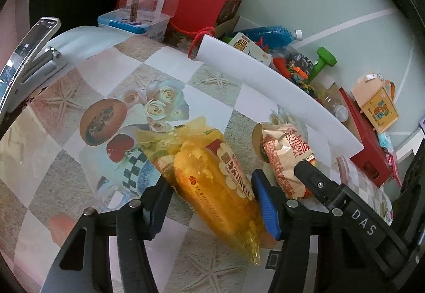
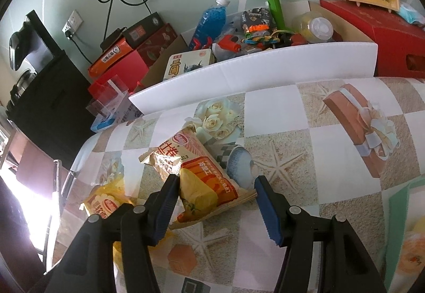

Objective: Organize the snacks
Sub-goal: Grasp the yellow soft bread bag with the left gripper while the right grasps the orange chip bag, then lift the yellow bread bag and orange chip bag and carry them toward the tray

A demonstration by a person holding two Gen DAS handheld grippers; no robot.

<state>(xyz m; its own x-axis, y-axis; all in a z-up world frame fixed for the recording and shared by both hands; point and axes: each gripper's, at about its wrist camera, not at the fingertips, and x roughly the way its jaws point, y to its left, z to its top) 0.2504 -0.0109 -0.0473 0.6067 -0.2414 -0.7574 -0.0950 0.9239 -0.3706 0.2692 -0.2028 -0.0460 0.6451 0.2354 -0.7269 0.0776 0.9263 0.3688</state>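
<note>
A yellow-orange snack bag (image 1: pixel 212 184) lies on the patterned tablecloth (image 1: pixel 87 155) between the fingers of my left gripper (image 1: pixel 209 200), which is open around it. To its right lies a tan and red snack packet (image 1: pixel 285 157). In the right wrist view my right gripper (image 2: pixel 215 194) is open around that tan and orange-red packet (image 2: pixel 202 181). The yellow bag shows at the lower left there (image 2: pixel 106 200). My right gripper's black finger (image 1: pixel 316 178) reaches in over the tan packet in the left wrist view.
A white foam board (image 2: pixel 239 72) stands along the table's far edge. Behind it is a box of toys, a blue bottle (image 2: pixel 209 19), a green dumbbell (image 2: pixel 273 0) and red boxes (image 2: pixel 385 35). A metal stand (image 1: pixel 29 54) is at the left.
</note>
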